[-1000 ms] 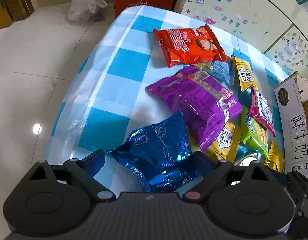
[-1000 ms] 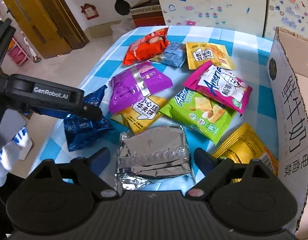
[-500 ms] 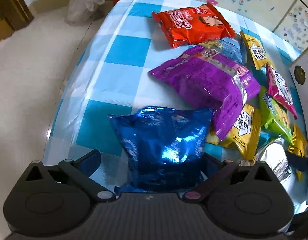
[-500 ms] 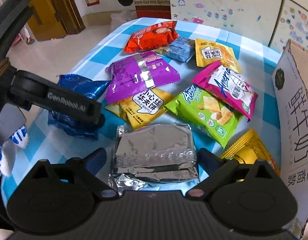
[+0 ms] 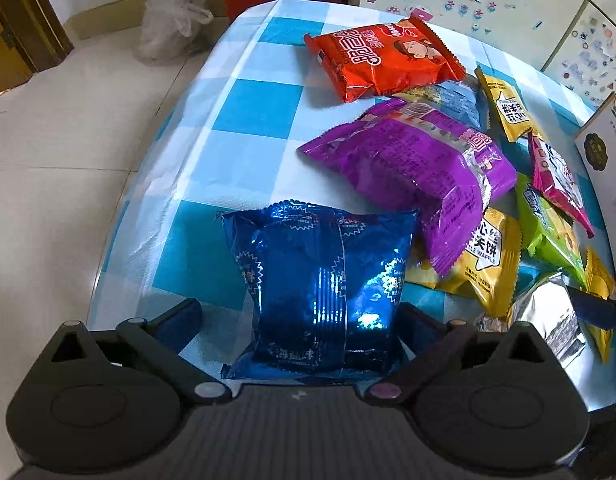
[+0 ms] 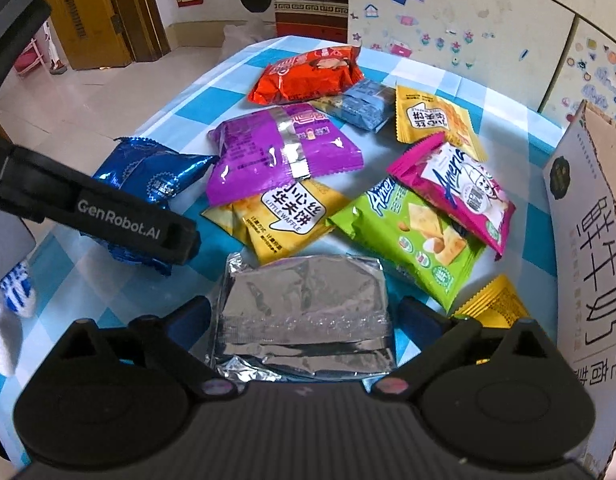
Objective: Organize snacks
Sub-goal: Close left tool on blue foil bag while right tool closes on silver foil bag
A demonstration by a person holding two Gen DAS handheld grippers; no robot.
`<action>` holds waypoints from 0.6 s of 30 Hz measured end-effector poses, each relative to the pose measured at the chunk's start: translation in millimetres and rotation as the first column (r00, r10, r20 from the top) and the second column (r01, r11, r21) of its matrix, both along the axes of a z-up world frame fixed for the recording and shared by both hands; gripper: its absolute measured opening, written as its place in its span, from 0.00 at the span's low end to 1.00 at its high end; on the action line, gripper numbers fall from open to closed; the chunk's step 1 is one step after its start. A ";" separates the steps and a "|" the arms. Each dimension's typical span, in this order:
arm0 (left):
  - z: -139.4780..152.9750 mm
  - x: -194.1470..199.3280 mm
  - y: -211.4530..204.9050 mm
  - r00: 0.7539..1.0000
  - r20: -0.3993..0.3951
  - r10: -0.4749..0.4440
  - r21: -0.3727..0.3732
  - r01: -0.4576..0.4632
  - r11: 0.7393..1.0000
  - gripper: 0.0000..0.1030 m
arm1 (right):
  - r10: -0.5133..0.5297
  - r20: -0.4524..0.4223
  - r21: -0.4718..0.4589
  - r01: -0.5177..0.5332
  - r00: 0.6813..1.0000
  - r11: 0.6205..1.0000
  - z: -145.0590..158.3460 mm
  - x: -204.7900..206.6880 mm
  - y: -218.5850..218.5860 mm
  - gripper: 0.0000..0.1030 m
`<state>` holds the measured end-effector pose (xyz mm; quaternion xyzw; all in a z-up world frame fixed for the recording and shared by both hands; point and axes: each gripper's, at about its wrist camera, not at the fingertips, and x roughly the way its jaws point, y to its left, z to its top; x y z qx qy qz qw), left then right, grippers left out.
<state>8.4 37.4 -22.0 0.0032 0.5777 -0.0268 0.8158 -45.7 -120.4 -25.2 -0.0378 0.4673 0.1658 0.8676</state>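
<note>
A shiny blue snack bag (image 5: 323, 288) lies flat on the checked tablecloth (image 5: 236, 120), between the fingers of my open left gripper (image 5: 300, 320); the fingers stand apart from its sides. It also shows in the right wrist view (image 6: 148, 184), partly behind the left gripper's arm (image 6: 108, 216). A silver foil pack (image 6: 308, 316) lies between the fingers of my open right gripper (image 6: 304, 320). Purple (image 6: 280, 152), red (image 6: 308, 76), yellow waffle (image 6: 284, 220), green (image 6: 407, 236) and pink (image 6: 455, 188) bags lie spread beyond.
A cardboard box (image 6: 587, 240) with black Chinese print stands at the right table edge. A pale blue pack (image 6: 359, 108) and two more yellow bags (image 6: 431, 120) (image 6: 491, 304) lie on the table. The table's left edge drops to the tiled floor (image 5: 68, 160).
The blue bag went from tilted up on its edge to lying flat between the left fingers. The right gripper shifted slightly closer over the silver pack.
</note>
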 end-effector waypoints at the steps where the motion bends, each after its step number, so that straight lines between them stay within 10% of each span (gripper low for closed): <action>1: 0.1 0.2 0.2 1.000 -0.002 0.001 0.000 -0.001 1.000 1.00 | 0.003 0.002 -0.010 -0.003 1.000 1.000 -0.2 -0.2 1.3 0.98; 13: 0.6 0.9 -4.0 1.000 -0.011 -0.002 0.000 0.002 1.000 1.00 | 0.001 0.019 -0.038 0.000 1.000 0.999 1.9 -1.6 2.4 0.85; 18: 7.0 -4.1 -10.3 0.999 0.014 -0.045 -0.011 0.045 0.999 0.82 | -0.005 0.020 -0.031 0.006 1.000 1.000 5.4 -1.3 1.2 0.78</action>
